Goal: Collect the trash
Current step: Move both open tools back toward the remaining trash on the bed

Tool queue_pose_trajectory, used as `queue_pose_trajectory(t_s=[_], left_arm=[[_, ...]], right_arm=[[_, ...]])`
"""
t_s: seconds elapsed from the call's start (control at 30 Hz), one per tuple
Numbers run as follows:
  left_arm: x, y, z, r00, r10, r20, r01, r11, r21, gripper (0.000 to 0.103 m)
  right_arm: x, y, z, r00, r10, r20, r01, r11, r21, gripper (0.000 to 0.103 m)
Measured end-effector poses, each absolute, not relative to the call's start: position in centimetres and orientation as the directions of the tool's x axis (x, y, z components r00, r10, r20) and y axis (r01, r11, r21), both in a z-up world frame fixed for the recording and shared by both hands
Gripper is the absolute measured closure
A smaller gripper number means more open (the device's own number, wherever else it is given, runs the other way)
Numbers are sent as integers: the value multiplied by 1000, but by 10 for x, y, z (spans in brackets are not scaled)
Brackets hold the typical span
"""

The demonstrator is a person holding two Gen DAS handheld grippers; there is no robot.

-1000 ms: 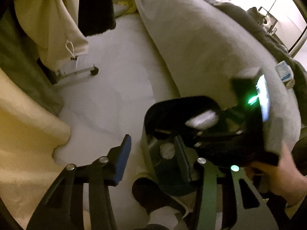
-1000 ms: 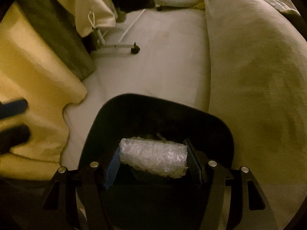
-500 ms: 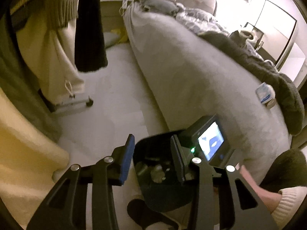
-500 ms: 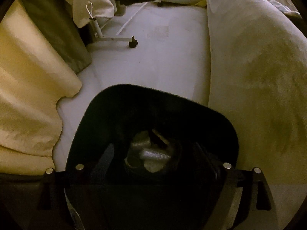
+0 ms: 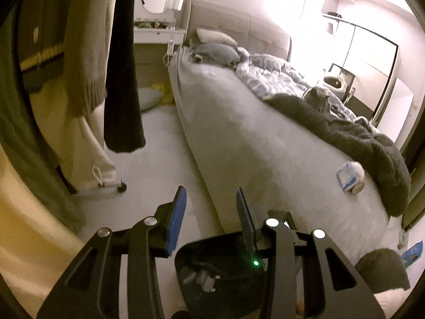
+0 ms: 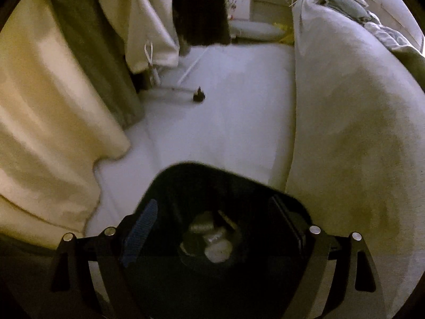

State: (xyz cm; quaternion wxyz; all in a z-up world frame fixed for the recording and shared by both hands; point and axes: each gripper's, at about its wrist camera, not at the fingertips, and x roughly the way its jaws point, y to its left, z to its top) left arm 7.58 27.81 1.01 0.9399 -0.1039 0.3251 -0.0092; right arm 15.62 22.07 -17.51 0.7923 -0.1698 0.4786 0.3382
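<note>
Hovering over bin (image 6: pixel 289 199): right tongs (image 6: pixel 212 228) wide, empty; trash (image 6: pixel 212 242) below, inside.

Grey cat (image 5: pixel 316 98) lies on the bed (image 5: pixel 252 138).

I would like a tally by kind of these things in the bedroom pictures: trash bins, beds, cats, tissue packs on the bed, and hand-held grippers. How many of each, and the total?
Trash bin: 1
Bed: 1
Cat: 1
Tissue pack: 1
Hand-held grippers: 2, left and right
Total: 6
</note>
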Motion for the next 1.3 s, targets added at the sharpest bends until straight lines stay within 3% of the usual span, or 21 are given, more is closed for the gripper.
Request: queue_pose_trajectory(t_s=[0.13, 0.2, 0.3, 0.67, 0.77, 1.3], left_arm=[[82, 268, 27, 816, -89, -571, -36, 978, -204, 61], [84, 265, 32, 829, -83, -552, -36, 979, -200, 54], [91, 255, 35, 842, -62, -537, -42, 983, -179, 51], [123, 202, 43, 845, -115, -523, 25, 984, -175, 39], [134, 184, 44, 838, -143, -527, 52, 981, -185, 36], [186, 84, 32, 786, -259, -560, 186, 965, -186, 33]], right_arm=[[164, 207, -145, 354, 419, -836, -693, 718, 67, 17], [169, 196, -129, 376, 436, -818, -686, 724, 71, 17], [175, 176, -108, 418, 440, -795, -665, 744, 63, 28], [188, 91, -52, 565, 415, -713, -579, 815, 16, 36], [190, 66, -46, 597, 391, -700, -548, 836, -1, 44], [201, -63, -40, 719, 251, -648, -340, 940, -12, 51]])
